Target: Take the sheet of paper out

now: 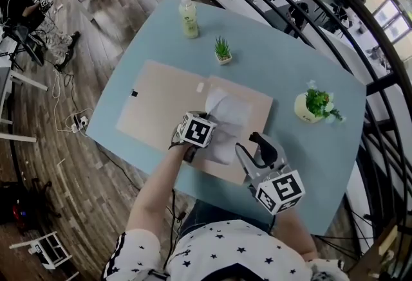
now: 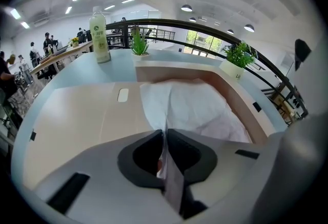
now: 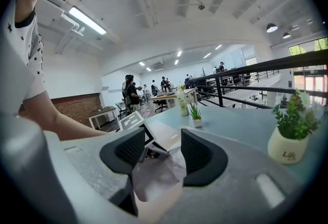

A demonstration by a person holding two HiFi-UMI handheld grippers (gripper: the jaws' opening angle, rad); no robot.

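Observation:
A tan folder (image 1: pixel 161 103) lies open on the light blue table (image 1: pixel 290 61). On its right half rests a crumpled white sheet of paper (image 1: pixel 228 119). My left gripper (image 1: pixel 205 120) points steeply down at the sheet's near left edge. In the left gripper view the jaws (image 2: pixel 165 133) are closed on a raised fold of the sheet (image 2: pixel 189 107), which spreads out over the folder (image 2: pixel 77 115) beyond. My right gripper (image 1: pixel 251 148) hovers by the folder's near right corner, jaws open. In the right gripper view the sheet (image 3: pixel 154 177) shows below and beyond the open gripper (image 3: pixel 163 148), untouched.
A drink bottle (image 1: pixel 188 16) and a small potted plant (image 1: pixel 223 50) stand at the table's far side. A larger plant in a white pot (image 1: pixel 313 106) stands at the right. A black railing (image 1: pixel 322 9) runs behind the table. The table's near edge is just under my hands.

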